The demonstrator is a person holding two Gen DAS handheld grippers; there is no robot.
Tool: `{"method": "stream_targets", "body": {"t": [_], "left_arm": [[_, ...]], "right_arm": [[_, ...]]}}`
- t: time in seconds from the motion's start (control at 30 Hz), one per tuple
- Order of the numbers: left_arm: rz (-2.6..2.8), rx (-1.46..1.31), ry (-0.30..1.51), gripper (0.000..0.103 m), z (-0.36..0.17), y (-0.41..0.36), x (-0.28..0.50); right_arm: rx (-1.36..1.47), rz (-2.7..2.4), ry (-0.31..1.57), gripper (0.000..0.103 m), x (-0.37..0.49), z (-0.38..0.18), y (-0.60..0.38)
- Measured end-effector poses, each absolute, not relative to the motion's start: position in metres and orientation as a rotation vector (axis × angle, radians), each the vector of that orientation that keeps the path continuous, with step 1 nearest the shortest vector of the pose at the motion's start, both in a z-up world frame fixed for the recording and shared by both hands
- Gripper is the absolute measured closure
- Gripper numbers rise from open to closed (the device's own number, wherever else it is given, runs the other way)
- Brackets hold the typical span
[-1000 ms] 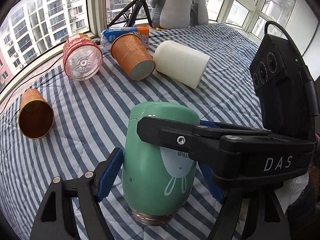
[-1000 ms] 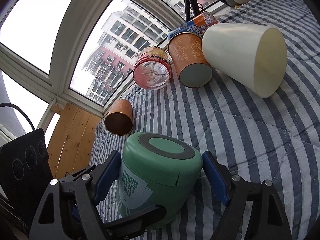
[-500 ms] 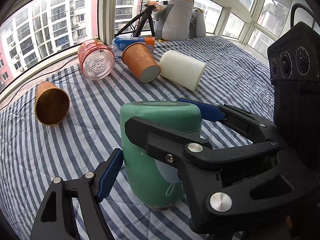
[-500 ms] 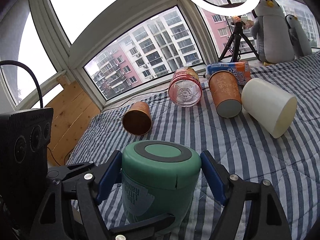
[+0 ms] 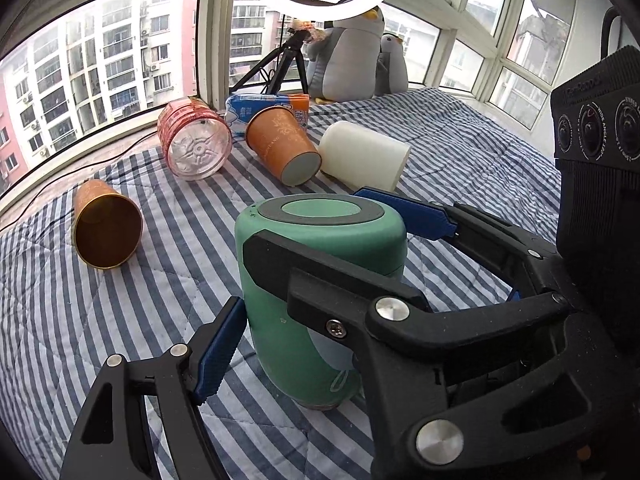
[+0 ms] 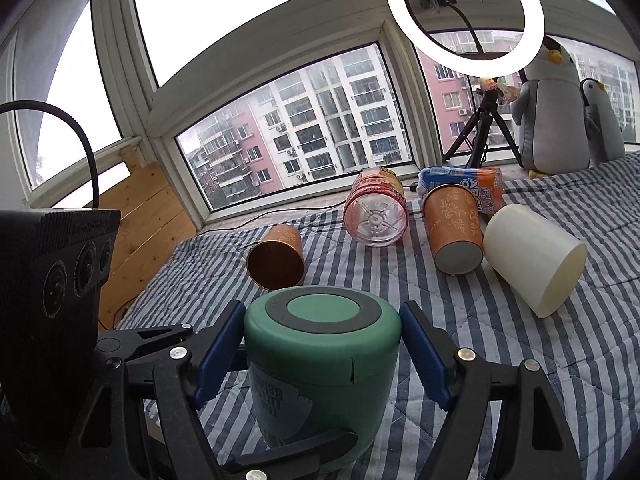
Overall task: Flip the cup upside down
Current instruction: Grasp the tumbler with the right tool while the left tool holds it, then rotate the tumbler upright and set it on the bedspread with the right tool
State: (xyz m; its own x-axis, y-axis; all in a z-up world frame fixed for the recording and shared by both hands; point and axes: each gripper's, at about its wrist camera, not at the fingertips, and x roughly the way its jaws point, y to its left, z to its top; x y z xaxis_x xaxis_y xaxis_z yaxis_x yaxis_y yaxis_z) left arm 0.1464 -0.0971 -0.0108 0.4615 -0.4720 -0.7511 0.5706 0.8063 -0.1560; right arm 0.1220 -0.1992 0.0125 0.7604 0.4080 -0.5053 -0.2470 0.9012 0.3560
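Currently, cup: green cup [image 5: 320, 280] stands mouth-down on the striped quilt [image 5: 120, 320], grey-ringed base facing up; the flip looks essentially done.
Right gripper: right gripper [image 6: 322, 354] straddles the cup's upper body, blue pads [image 6: 422, 354] close on both sides; a sliver of gap shows at each, so I judge it no longer clamped.
Left gripper: left gripper [image 5: 320, 312] brackets the cup from the other side; only one blue pad [image 5: 218, 350] is visible, just off the wall. Opening unclear.
Why two-sided: opposed grippers probably steady the tall cup on soft bedding.
Bystanders: copper cup [image 5: 106, 226], orange cup [image 5: 282, 146] and white cup [image 5: 364, 156] lie on their sides well apart, leaving room.
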Motion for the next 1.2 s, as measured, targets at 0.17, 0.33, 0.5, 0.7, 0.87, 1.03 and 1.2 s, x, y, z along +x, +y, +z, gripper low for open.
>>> {"method": "stream_targets", "body": {"t": [0.17, 0.33, 0.5, 0.7, 0.87, 1.03, 1.2], "left_arm": [[-0.639, 0.136, 0.845, 0.023, -0.01, -0.101, 0.148], [-0.64, 0.138, 0.819, 0.023, -0.013, -0.103, 0.149], [-0.637, 0.146, 0.794, 0.023, -0.015, -0.103, 0.143], [-0.633, 0.174, 0.771, 0.023, -0.017, -0.103, 0.132], [-0.63, 0.202, 0.757, 0.023, -0.018, -0.103, 0.12], [-0.63, 0.213, 0.758, 0.024, -0.018, -0.1, 0.112], [-0.624, 0.201, 0.765, 0.024, -0.02, -0.096, 0.108]], "right_arm": [[0.263, 0.36, 0.575, 0.027, 0.123, 0.014, -0.2], [0.253, 0.353, 0.555, 0.027, 0.123, 0.013, -0.201], [0.244, 0.357, 0.545, 0.028, 0.119, 0.013, -0.201], [0.199, 0.372, 0.52, 0.027, 0.107, 0.015, -0.197], [0.146, 0.388, 0.499, 0.027, 0.095, 0.017, -0.194], [0.115, 0.402, 0.484, 0.027, 0.086, 0.019, -0.19], [0.132, 0.429, 0.502, 0.026, 0.087, 0.018, -0.19]]}}
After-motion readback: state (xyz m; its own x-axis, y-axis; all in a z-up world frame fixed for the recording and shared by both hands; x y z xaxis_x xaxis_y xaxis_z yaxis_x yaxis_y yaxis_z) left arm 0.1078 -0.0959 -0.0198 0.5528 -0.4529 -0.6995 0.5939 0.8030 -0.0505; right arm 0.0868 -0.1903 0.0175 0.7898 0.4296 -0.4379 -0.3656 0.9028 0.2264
